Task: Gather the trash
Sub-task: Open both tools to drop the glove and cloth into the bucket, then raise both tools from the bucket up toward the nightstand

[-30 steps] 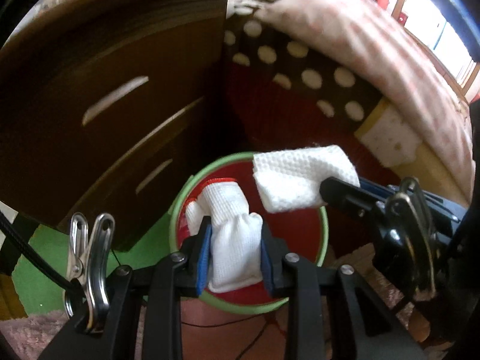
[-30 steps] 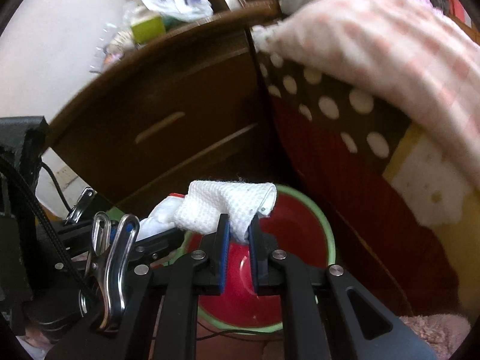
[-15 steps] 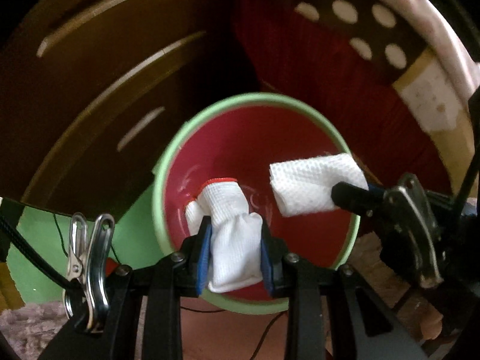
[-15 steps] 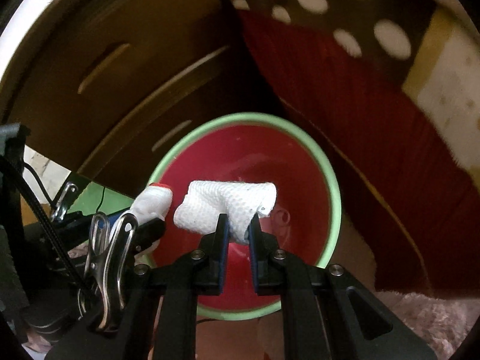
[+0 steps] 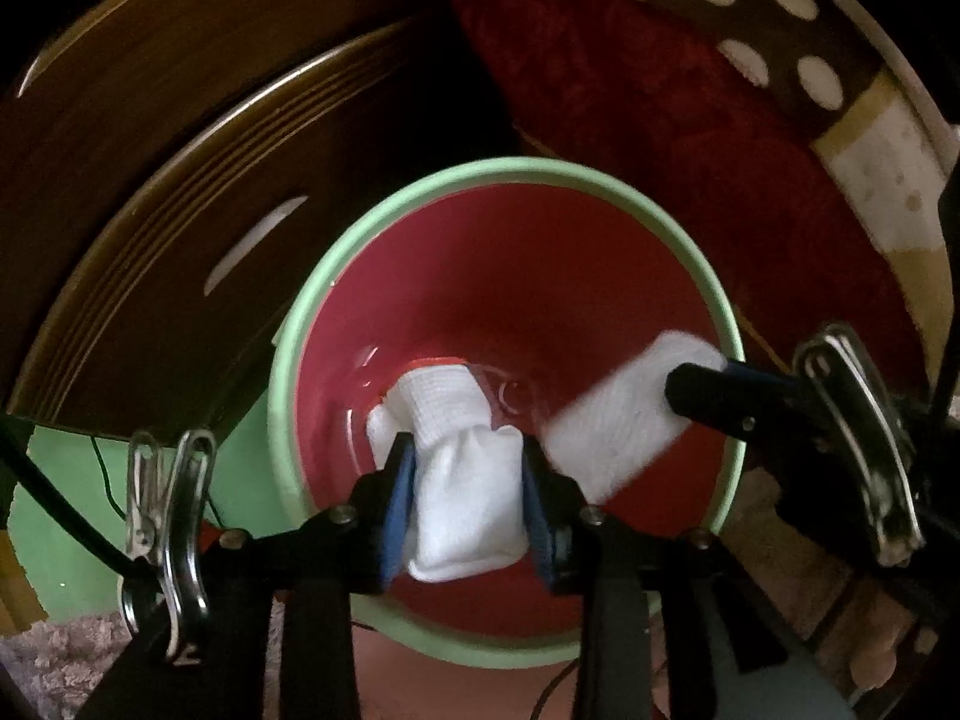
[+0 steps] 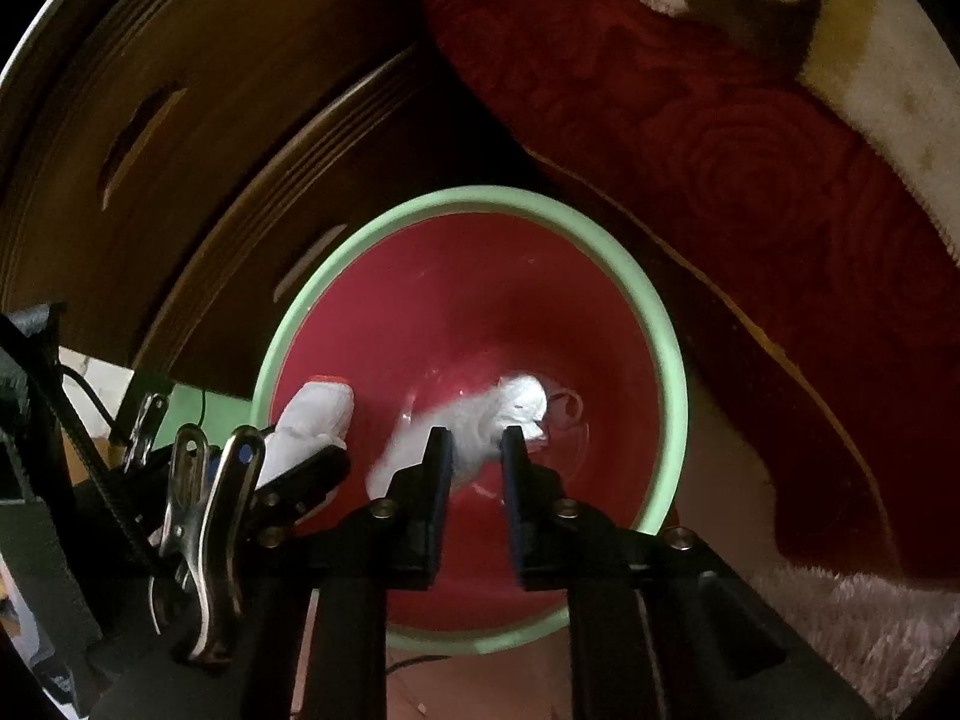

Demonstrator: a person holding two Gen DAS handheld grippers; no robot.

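Both grippers point down into a round bin (image 5: 288, 360) with a light green rim and a red inside. The bin stands on the floor between a dark brown wooden cabinet (image 5: 150, 150) and a bed covered with a red blanket (image 5: 660, 120) that has a brown band with white dots.

The left gripper (image 5: 468, 480) has blue pads. Between them sits a white cloth glove (image 5: 462, 492) with a thin red-orange edge at its cuff. Its jaws have just been opening, and the glove is still between them, touching both pads. The glove hangs down inside the bin, just above the red bottom.

The right gripper (image 6: 474, 456) also reaches into the bin, next to the left one. Its jaws have just been opening too. There is now a clear gap between the two pads. A white paper towel (image 6: 480, 420) is below and between them. It looks blurry, and it lies low in the bin near the bottom. The pads do not press on it in the right wrist view. In the left wrist view the same paper towel (image 5: 618, 426) shows as a white blurry shape at the tip of the right gripper (image 5: 690, 384), inside the bin near its right rim.

A silver metal clip (image 5: 171, 540) hangs on the left side of each gripper. A pink fluffy rug (image 6: 870, 618) lies on the floor beside the bin.
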